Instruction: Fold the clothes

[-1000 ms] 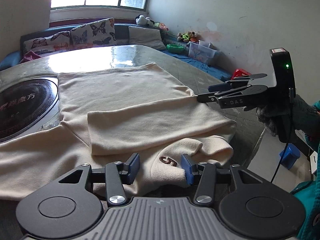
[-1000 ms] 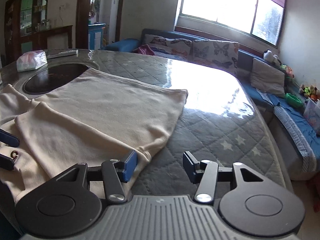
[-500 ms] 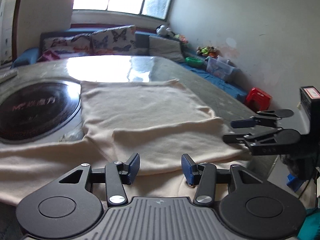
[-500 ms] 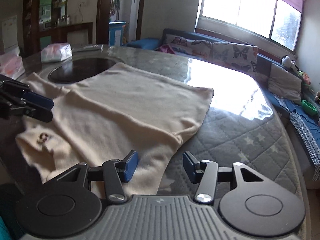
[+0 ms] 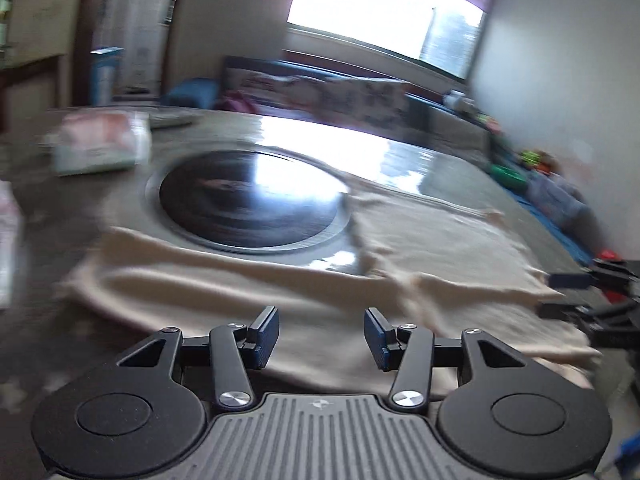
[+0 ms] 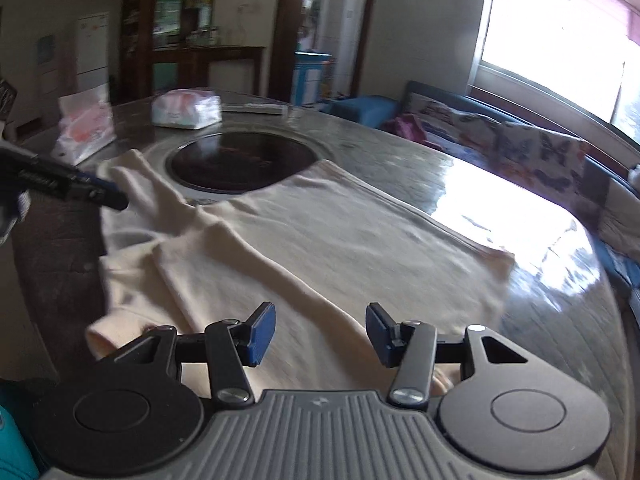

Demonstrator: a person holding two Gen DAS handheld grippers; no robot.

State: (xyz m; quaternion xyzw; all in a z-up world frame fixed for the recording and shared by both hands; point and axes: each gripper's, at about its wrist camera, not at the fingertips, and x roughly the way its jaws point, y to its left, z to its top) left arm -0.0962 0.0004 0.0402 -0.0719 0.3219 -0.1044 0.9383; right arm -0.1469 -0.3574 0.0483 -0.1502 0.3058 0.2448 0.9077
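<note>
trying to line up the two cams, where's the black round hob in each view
Left wrist: the hob sits centre-left, past the cream garment, blurred.
Right wrist: the hob sits upper left of centre, the garment lapping its near rim.
Shared landmark: the tissue pack beyond the hob.

Cream knit garment [image 6: 320, 248] spread flat on table, centre of right wrist frame. One sleeve folded across body as diagonal band, other sleeve [image 6: 140, 184] extended toward upper left. Hem corner at right. Left wrist view blurred: cloth [image 5: 440, 264] lower centre-right.
</note>
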